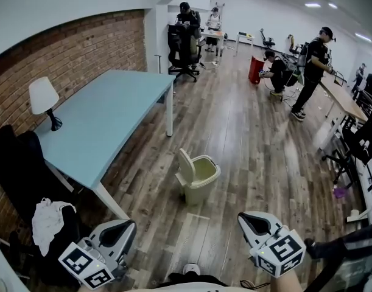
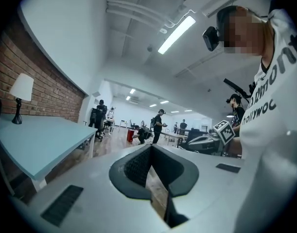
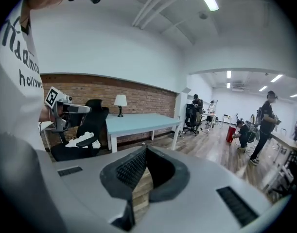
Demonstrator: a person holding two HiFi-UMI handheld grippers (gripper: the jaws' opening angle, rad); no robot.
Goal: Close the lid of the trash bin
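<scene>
The beige plastic trash bin (image 1: pixel 201 178) stands on the wood-plank floor (image 1: pixel 246 139). Its flap lid (image 1: pixel 186 163) is raised upright on the side toward the pale blue table (image 1: pixel 106 114). The left tool (image 1: pixel 126 227) and right tool (image 1: pixel 246 219) hang well short of the bin, one to either side of it. Both tools have their jaws drawn together, with nothing between them.
</scene>
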